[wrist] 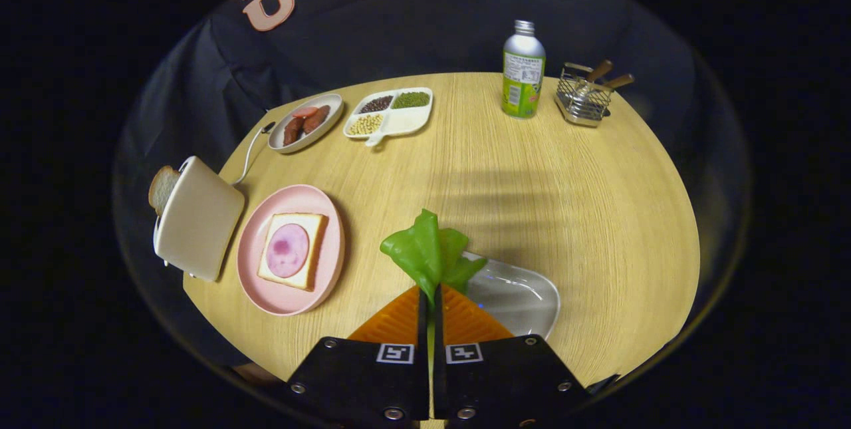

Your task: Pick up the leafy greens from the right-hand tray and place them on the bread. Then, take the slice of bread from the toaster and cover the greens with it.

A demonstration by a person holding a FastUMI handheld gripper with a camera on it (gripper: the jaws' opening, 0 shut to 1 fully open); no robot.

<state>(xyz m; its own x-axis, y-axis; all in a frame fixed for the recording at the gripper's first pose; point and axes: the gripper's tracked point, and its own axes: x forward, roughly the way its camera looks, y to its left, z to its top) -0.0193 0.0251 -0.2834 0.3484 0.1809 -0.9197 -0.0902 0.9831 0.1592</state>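
Right now the claw is closed on the leafy greens, both orange fingers pinching the leaf's base. Leaf stands up from the fingertips, long axis running away from the claw, tip pointing toward the far side of the worktop. It hangs above the near corner of the clear tray, which sits just ahead and right of the fingers.

Left of the fingers: pink plate holding a bread slice with a round of pink ham on top. Just left of the plate, beige toaster with a second slice of bread sticking out of its far end; a cord runs from it.

Far side: oval dish with sausages; beside it a white divided tray with dark beans, green beans and yellow beans in three compartments. Further right, green-and-white bottle, label too small to read. Near it, wire basket holding wooden-handled utensils.
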